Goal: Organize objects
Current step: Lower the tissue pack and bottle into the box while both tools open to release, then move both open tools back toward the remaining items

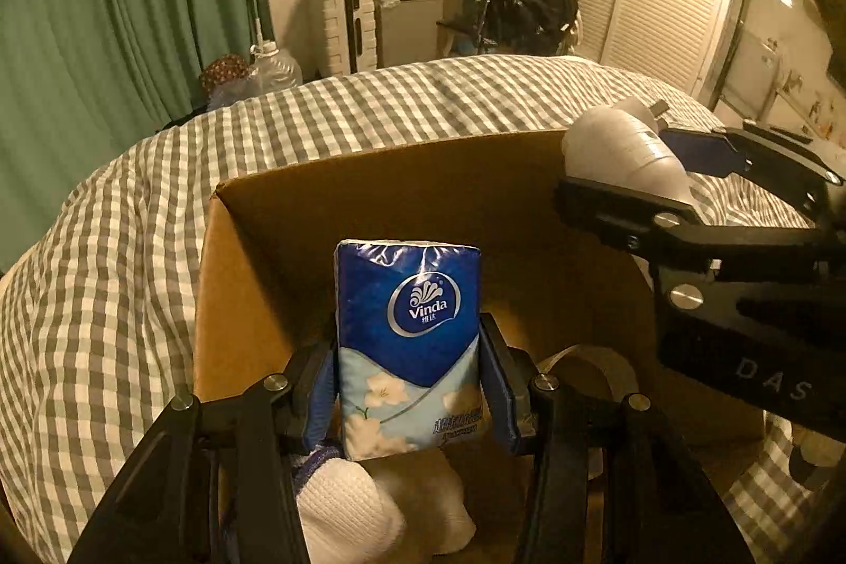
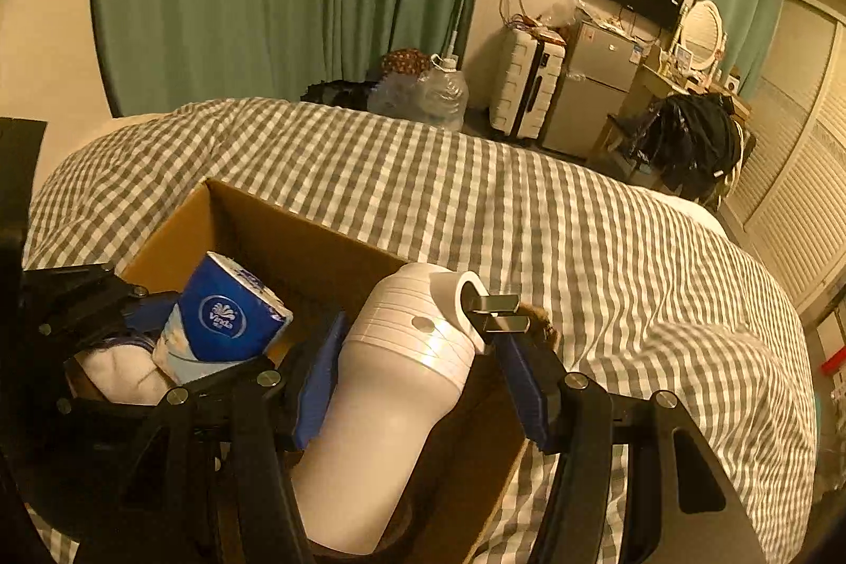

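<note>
Two items hang over the open brown cardboard box on the grey-and-white checked bedcover, apparently so each can be dropped inside. The left gripper has the blue Vinda tissue pack upright between its blue pads, which sit against the pack's sides, above a white knitted cloth already in the box. The right gripper brackets a white plastic night-light-like plug-in device, prongs forward; whether its pads press cannot be told.
</note>
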### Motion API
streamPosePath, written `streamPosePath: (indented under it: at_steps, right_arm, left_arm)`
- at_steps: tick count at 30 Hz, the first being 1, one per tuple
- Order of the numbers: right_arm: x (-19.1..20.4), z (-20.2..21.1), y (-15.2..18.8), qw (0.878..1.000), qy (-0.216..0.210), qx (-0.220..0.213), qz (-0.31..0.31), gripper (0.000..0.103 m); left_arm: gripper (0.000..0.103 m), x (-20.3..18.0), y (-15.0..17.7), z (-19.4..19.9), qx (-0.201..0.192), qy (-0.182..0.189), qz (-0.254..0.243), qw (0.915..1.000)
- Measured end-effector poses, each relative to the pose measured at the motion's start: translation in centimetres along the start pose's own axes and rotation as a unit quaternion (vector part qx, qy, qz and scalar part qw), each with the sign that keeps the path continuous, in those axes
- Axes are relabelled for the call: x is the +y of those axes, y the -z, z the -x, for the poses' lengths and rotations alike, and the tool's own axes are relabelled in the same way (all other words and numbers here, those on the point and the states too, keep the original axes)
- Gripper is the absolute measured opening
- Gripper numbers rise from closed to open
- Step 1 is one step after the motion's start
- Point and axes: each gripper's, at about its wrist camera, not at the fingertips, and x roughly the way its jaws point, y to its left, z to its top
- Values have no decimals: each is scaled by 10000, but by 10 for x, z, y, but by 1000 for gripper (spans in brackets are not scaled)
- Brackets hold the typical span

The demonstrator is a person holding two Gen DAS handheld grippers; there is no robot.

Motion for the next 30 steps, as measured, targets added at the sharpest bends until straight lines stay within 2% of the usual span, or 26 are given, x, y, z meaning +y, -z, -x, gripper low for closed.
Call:
streamPosePath:
  at_steps: [2,3,4,5,7,13,18,20,21,25,30]
  right_arm:
    - [-4,1,1,10000,-52,-44,-61,58]
    - [-4,4,2,9999,-75,-74,-94,58]
    - [-6,8,1,9998,-92,-117,-125,64]
    - [-5,13,1,9997,-70,-180,-149,73]
    - [-6,27,-1,9991,11,-375,-205,78]
    - [-15,87,-6,9953,52,-808,-538,78]
    - [-10,144,-10,9942,214,-969,-421,78]
    - [-5,173,-9,9934,274,-1049,-374,78]
    - [-2,192,-9,9926,279,-1127,-356,78]
    - [13,258,-7,9891,263,-1436,-187,78]
    - [26,316,0,9870,183,-1596,-59,78]
  left_arm:
    - [60,-1,0,5,-11,52,56,10000]
    - [73,0,0,8,-48,44,113,9999]
    - [85,1,1,13,-95,14,160,9998]
    - [87,2,1,17,-160,-18,217,9996]
    - [88,4,1,27,-235,-26,309,9992]
    - [88,7,-1,71,-382,-90,561,9977]
    - [88,-5,3,141,-694,-301,384,9964]
    - [91,-9,3,163,-787,-418,333,9955]
    - [94,-11,4,177,-834,-487,315,9948]
    - [95,-15,11,224,-985,-514,292,9934]
    - [98,-25,26,274,-1235,-642,137,9902]
